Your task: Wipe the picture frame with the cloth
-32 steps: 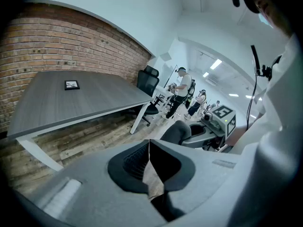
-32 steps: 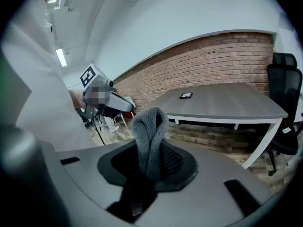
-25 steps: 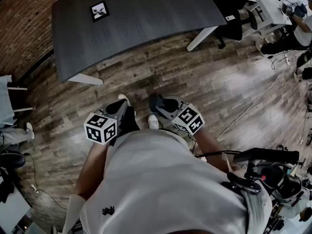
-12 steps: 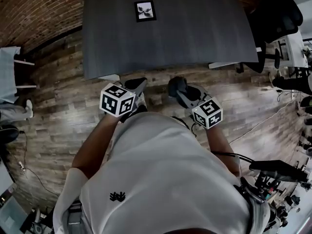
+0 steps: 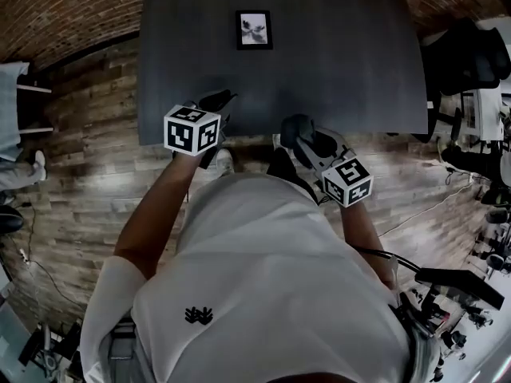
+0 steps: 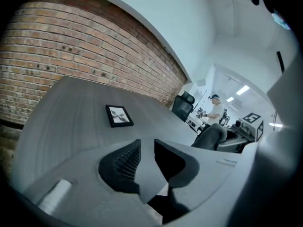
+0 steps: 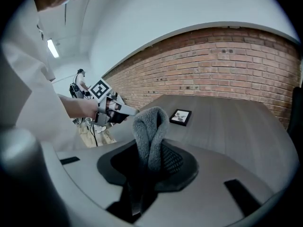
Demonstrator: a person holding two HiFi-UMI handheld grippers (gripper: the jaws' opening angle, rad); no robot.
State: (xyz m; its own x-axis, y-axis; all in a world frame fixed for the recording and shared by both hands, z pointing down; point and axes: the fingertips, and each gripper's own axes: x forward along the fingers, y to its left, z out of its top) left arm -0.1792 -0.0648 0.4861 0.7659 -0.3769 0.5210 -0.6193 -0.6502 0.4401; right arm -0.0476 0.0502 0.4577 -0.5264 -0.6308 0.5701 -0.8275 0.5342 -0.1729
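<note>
A small black picture frame (image 5: 254, 30) lies flat at the far middle of the dark grey table (image 5: 343, 62); it also shows in the left gripper view (image 6: 119, 116) and the right gripper view (image 7: 181, 117). My left gripper (image 5: 217, 100) hangs over the table's near edge. Its jaws have just been opening and stand apart (image 6: 147, 150) with nothing between them. My right gripper (image 5: 297, 128) is just short of that edge, shut on a fuzzy grey cloth (image 7: 150, 131) that sticks up from its jaws. Both grippers are well short of the frame.
A brick wall (image 5: 72, 6) runs behind and left of the table. Black office chairs (image 5: 467, 54) stand to the right, and desks with a person (image 6: 215, 110) are farther back. The floor (image 5: 88, 182) is wood plank, with cables and gear at the right.
Both grippers have travelled forward across the floor to the table's near edge. The table and frame now sit closer and more squarely ahead.
</note>
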